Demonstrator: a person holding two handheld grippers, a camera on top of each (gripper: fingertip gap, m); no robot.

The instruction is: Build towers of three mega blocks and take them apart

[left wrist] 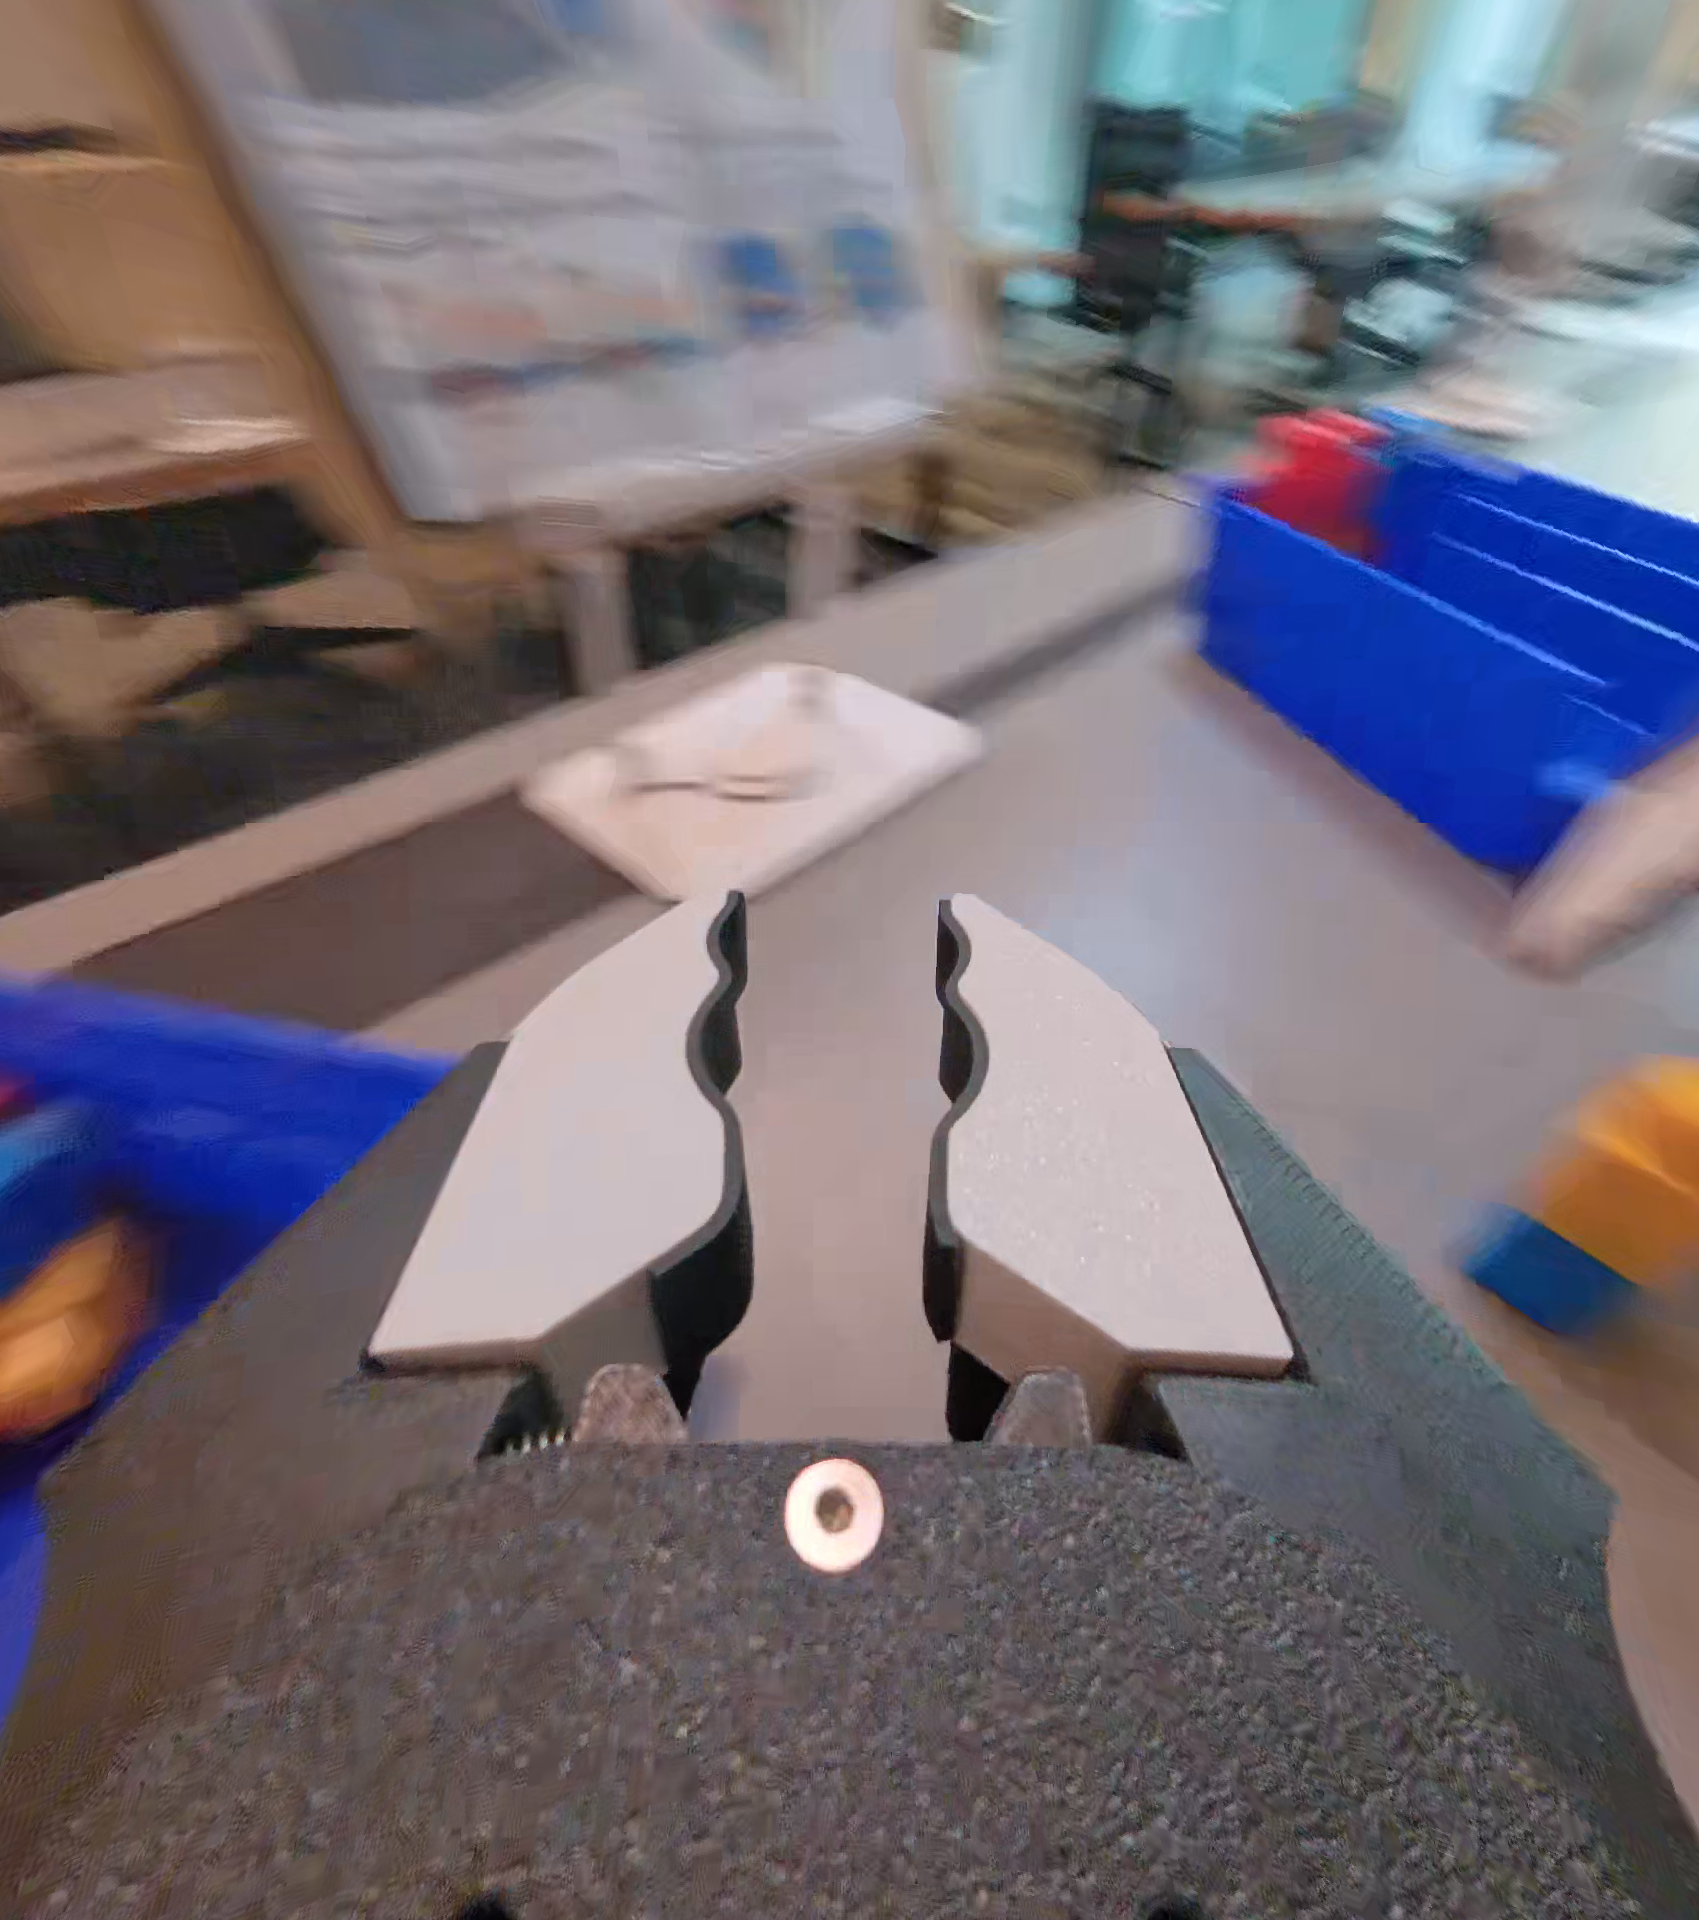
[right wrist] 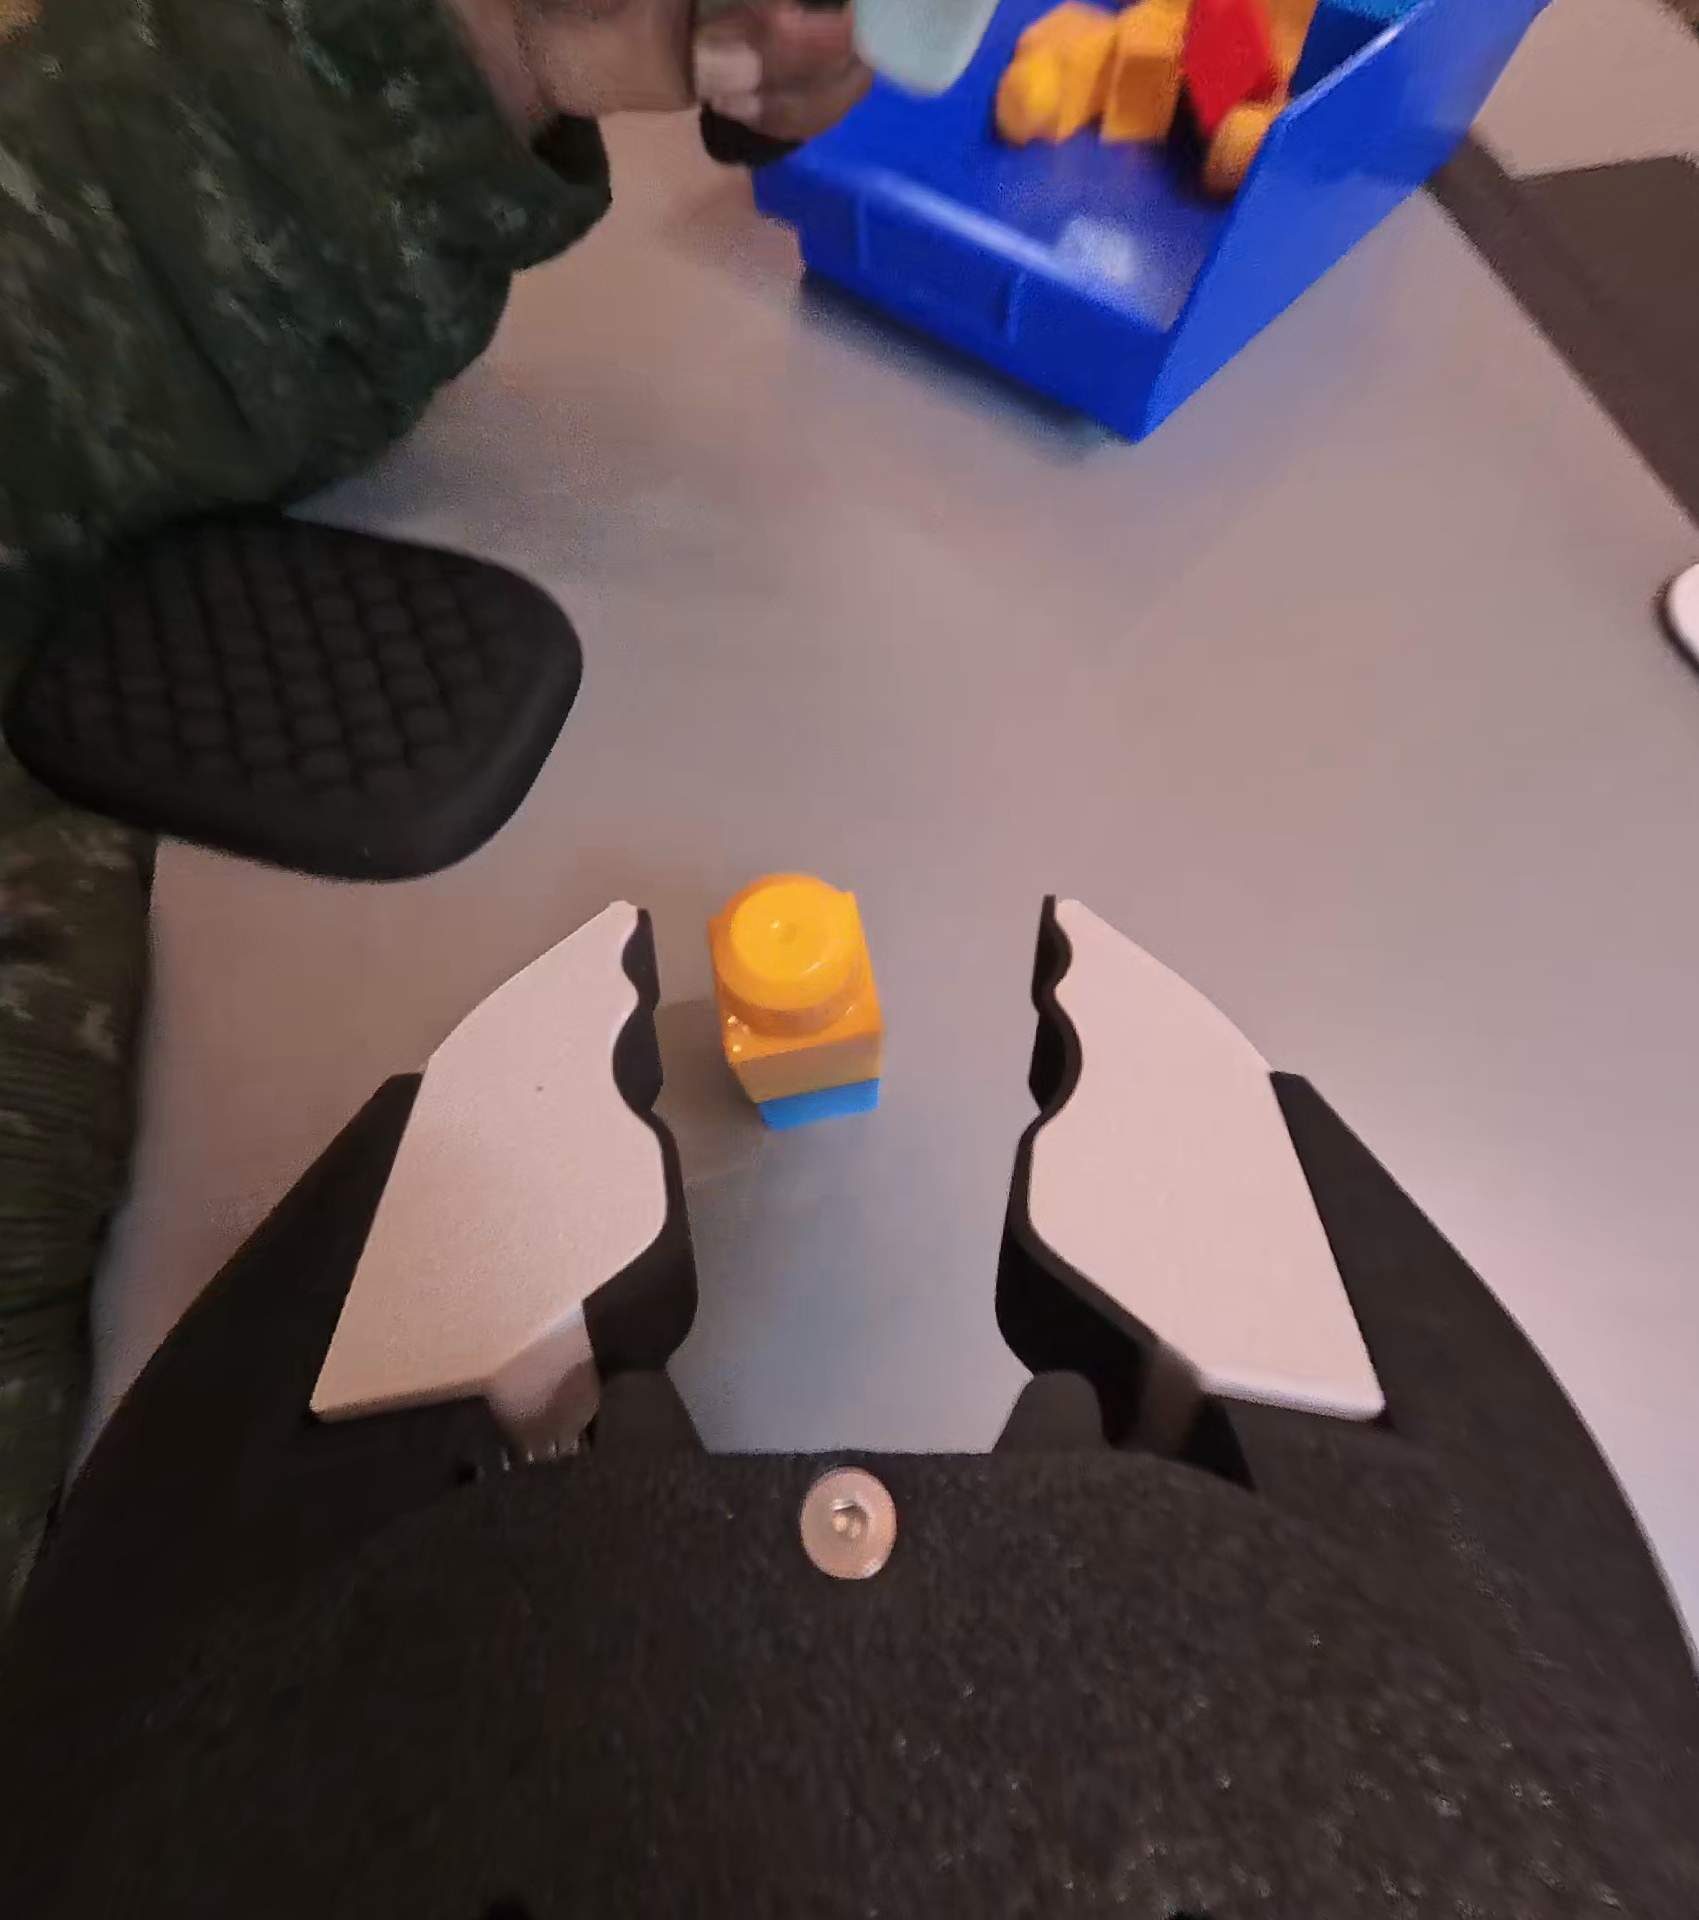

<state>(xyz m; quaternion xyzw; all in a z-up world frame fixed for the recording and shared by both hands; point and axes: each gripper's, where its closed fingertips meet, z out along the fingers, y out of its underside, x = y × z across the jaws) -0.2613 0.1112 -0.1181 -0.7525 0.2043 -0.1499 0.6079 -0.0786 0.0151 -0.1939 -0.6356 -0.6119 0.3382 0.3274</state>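
A small tower (right wrist: 798, 1003) stands upright on the grey table (right wrist: 1136, 727): an orange block on a blue block (right wrist: 819, 1107). My right gripper (right wrist: 843, 914) is open, its fingertips either side of the tower and above it, not touching. The tower also shows blurred at the right of the left wrist view (left wrist: 1645, 1184). My left gripper (left wrist: 840, 909) is open and empty above the table, left of the tower.
A blue bin (right wrist: 1084, 281) of orange and red blocks sits far right; it shows at lower left in the left wrist view (left wrist: 201, 1091). A second blue bin (left wrist: 1447, 665) and a white tray (left wrist: 751, 774) lie ahead. A person's green sleeve (right wrist: 149, 260), a black armrest (right wrist: 305, 696) and a hand (left wrist: 1655, 842) are near. One gripper's finger ends stand about 20 cm off the other's.
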